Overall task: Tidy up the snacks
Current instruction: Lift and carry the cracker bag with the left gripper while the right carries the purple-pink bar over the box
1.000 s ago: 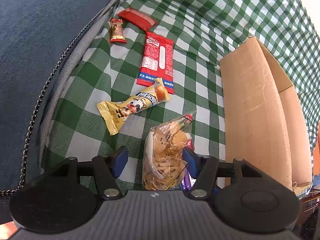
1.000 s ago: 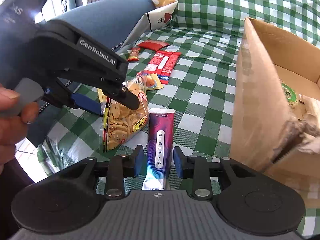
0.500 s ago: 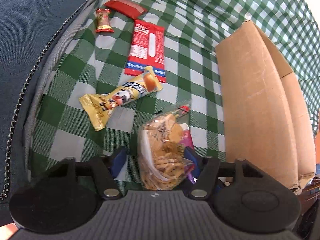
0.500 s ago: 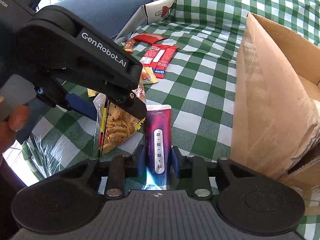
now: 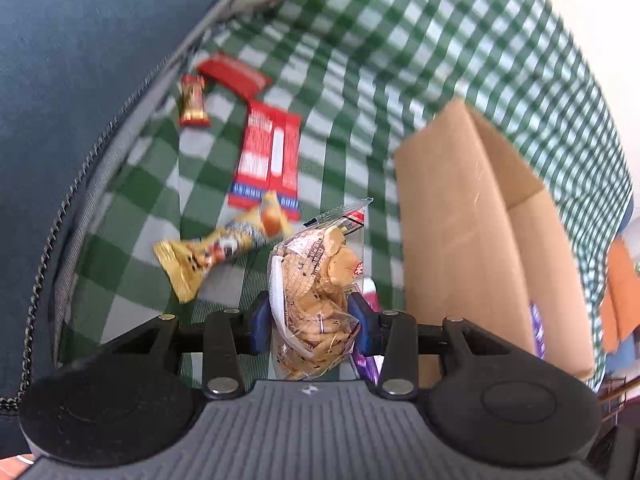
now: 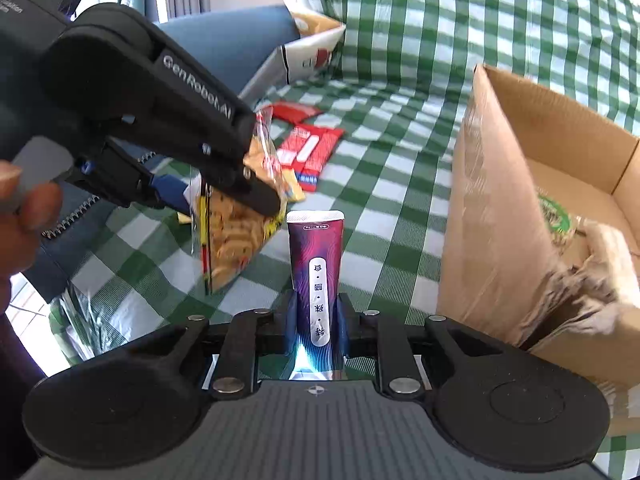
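Note:
My left gripper [image 5: 308,324] is shut on a clear bag of biscuits [image 5: 316,300] and holds it above the green checked cloth; the bag [image 6: 236,224] also hangs from it in the right wrist view. My right gripper [image 6: 316,324] is shut on a purple snack packet [image 6: 318,272], lifted off the cloth. An open cardboard box [image 5: 472,240] stands to the right, also in the right wrist view [image 6: 500,220]. On the cloth lie a yellow packet [image 5: 212,256], a red twin packet [image 5: 268,160], a flat red packet [image 5: 234,74] and a small red-gold sweet [image 5: 193,101].
A blue cushion with a zip [image 5: 80,100] borders the cloth [image 5: 360,80] on the left. A printed pillow [image 6: 308,52] lies at the back. The box holds a green-labelled packet [image 6: 554,216] and crumpled paper [image 6: 600,276].
Both grippers have closed on their packets and lifted them off the cloth. The left gripper rose with the biscuit bag; the right tilted up with the purple packet.

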Action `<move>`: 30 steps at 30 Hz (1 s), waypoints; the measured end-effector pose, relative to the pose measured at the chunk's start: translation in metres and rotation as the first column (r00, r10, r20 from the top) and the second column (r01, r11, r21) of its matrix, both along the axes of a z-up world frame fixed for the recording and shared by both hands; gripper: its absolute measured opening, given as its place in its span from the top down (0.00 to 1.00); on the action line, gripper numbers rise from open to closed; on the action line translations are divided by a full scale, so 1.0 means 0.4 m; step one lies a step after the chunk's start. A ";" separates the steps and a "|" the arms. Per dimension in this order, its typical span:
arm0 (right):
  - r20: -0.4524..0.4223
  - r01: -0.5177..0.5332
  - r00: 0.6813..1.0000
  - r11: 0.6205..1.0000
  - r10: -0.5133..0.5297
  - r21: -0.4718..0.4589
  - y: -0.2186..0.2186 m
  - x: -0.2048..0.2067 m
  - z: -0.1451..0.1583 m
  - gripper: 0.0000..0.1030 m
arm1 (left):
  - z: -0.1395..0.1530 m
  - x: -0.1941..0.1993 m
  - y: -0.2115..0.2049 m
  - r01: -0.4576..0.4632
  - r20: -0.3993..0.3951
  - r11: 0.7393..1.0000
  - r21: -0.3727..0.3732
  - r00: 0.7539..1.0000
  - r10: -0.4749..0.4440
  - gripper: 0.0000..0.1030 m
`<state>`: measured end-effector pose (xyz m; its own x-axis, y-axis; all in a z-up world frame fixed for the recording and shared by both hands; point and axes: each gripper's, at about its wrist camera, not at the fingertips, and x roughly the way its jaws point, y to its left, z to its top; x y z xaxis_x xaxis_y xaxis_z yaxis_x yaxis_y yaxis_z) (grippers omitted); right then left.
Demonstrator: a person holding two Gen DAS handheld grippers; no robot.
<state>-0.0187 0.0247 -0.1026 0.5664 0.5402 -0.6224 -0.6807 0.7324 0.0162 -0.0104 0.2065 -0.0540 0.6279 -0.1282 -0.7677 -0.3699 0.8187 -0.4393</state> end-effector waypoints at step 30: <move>0.222 -0.004 0.975 0.990 -0.028 0.143 -0.093 -0.054 0.164 0.80 | 0.068 -0.037 0.021 -0.061 0.176 0.997 -0.038 0.982 0.067 0.56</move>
